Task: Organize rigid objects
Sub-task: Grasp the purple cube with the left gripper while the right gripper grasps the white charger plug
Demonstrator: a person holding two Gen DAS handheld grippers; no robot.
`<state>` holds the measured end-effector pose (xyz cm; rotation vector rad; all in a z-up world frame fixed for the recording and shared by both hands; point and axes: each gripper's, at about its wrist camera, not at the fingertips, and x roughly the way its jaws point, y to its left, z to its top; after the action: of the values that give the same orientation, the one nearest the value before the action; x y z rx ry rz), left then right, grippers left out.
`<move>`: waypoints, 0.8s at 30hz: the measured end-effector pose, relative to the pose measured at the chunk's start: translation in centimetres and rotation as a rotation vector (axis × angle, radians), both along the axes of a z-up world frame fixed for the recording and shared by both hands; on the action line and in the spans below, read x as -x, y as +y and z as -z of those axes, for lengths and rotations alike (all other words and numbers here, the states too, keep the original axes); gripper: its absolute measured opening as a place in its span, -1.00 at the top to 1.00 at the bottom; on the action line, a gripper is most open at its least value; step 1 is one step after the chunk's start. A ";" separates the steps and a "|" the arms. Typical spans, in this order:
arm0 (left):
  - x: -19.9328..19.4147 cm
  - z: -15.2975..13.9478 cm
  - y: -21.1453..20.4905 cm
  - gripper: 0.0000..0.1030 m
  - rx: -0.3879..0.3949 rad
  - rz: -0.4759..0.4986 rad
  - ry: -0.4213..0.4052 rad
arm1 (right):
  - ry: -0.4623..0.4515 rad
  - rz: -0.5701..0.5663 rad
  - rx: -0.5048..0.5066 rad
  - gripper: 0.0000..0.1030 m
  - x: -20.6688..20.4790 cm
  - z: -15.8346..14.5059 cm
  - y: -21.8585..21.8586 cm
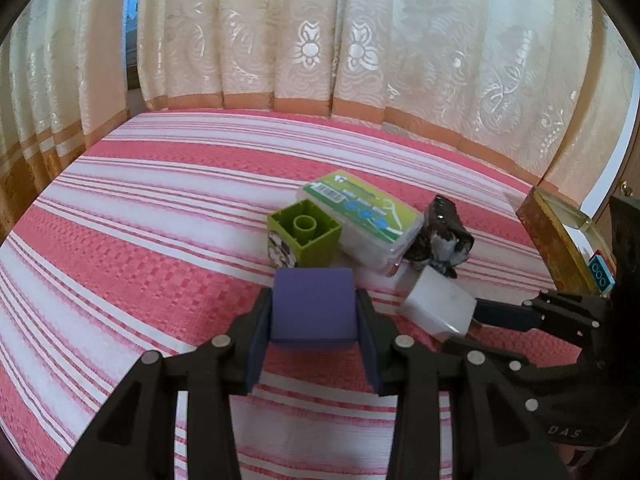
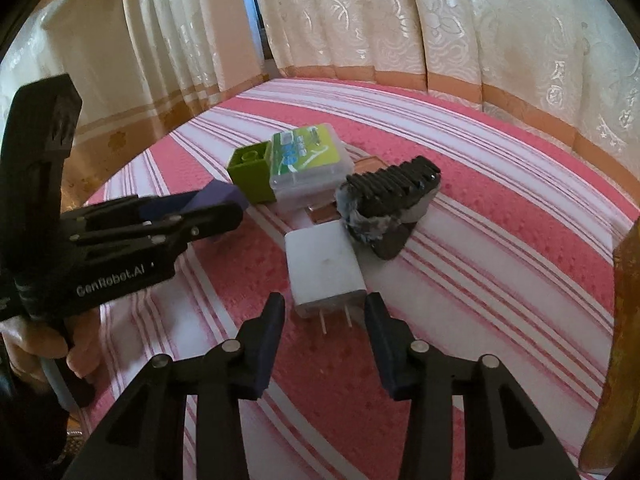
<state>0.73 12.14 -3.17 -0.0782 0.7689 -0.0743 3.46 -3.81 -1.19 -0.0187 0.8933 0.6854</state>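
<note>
My left gripper (image 1: 314, 296) is shut on a purple block (image 1: 314, 308), held just above the striped bedspread; from the right wrist view the gripper (image 2: 224, 204) and block (image 2: 222, 194) show side-on. A white plug charger (image 2: 324, 264) lies on the cloth, prongs toward me. My right gripper (image 2: 323, 303) stands open with the charger's prong end between its fingertips, a small gap on the left side. In the left wrist view the charger (image 1: 438, 304) lies right of the block, with the right gripper (image 1: 476, 328) beside it.
Behind lie a green building block (image 1: 306, 240), a clear floss-pick box (image 1: 364, 216) with a green label, and a black ridged clip (image 1: 444, 232). An open golden tin (image 1: 560, 240) stands at the right edge. Curtains hang behind the bed. A hand (image 2: 40, 344) holds the left gripper.
</note>
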 end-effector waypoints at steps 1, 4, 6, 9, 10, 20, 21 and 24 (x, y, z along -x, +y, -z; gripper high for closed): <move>0.0 0.0 0.0 0.25 0.001 0.000 0.002 | 0.001 -0.004 -0.002 0.13 -0.1 0.0 0.2; 0.0 0.0 0.0 0.25 -0.002 0.000 0.005 | -0.014 0.004 0.028 0.11 -0.6 0.0 1.1; 0.0 0.0 0.1 0.25 -0.004 -0.001 0.002 | -0.017 0.012 0.035 0.00 -1.1 -0.1 1.6; 0.1 0.0 0.3 0.25 -0.004 -0.013 -0.001 | -0.013 0.011 0.034 -0.20 -1.8 0.0 2.3; 0.0 0.0 0.5 0.25 0.001 -0.016 0.002 | -0.016 0.003 0.042 -0.22 -1.9 0.0 2.5; -0.1 0.1 0.7 0.25 0.007 -0.031 0.011 | -0.050 -0.047 0.091 -0.08 -2.5 0.0 4.0; -0.1 0.1 0.8 0.25 0.005 -0.032 0.012 | -0.052 -0.043 0.095 0.03 -2.4 0.0 3.9; 0.0 0.1 0.7 0.25 -0.002 -0.033 0.008 | -0.071 -0.036 0.129 0.21 -1.8 0.0 3.7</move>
<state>0.73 12.81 -3.25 -0.0895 0.7752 -0.0418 5.27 -0.11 -1.21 -0.1736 0.8695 0.6562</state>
